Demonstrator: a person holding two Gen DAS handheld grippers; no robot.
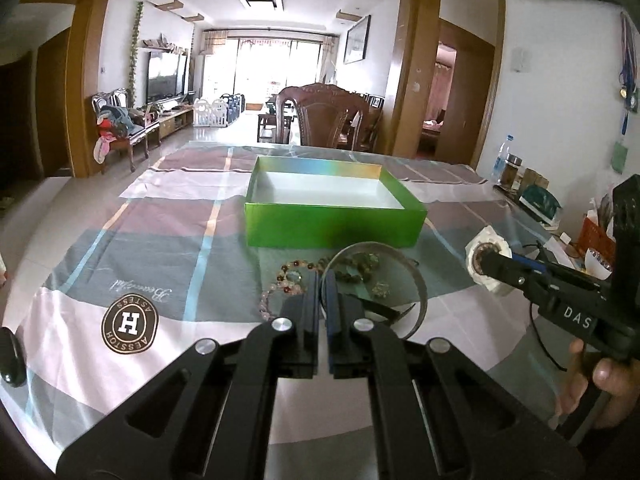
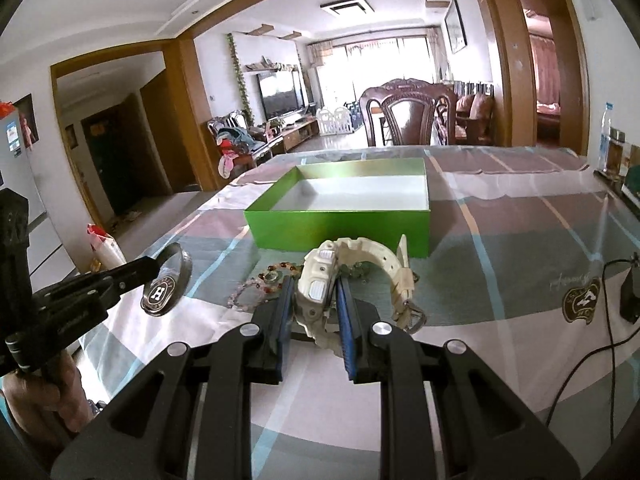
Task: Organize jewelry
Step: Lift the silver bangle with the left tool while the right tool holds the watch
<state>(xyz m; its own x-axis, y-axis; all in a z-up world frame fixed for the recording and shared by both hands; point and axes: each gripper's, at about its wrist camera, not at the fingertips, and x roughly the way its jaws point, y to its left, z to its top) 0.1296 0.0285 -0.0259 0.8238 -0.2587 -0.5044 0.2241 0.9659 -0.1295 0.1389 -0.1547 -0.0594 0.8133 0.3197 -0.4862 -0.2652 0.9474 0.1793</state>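
Note:
An open green box (image 1: pixel 332 220) with a white inside stands on the table; it also shows in the right wrist view (image 2: pixel 340 230). My left gripper (image 1: pixel 323 280) is shut on a dark metal bangle (image 1: pixel 418 280) and holds it above the cloth; the bangle shows in the right wrist view (image 2: pixel 176 276). My right gripper (image 2: pixel 314 292) is shut on a cream white wristwatch (image 2: pixel 360 276), which shows in the left wrist view (image 1: pixel 486 258). Bead bracelets (image 1: pixel 288 280) and green beads (image 1: pixel 360 268) lie in front of the box, also in the right wrist view (image 2: pixel 268 278).
A plaid tablecloth (image 1: pixel 132 280) under glass covers the table. Bottles and clutter (image 1: pixel 520 172) stand at the right edge. A black cable (image 2: pixel 592 364) and a dark device (image 2: pixel 630 296) lie at the right. A wooden chair (image 1: pixel 324 116) stands behind the table.

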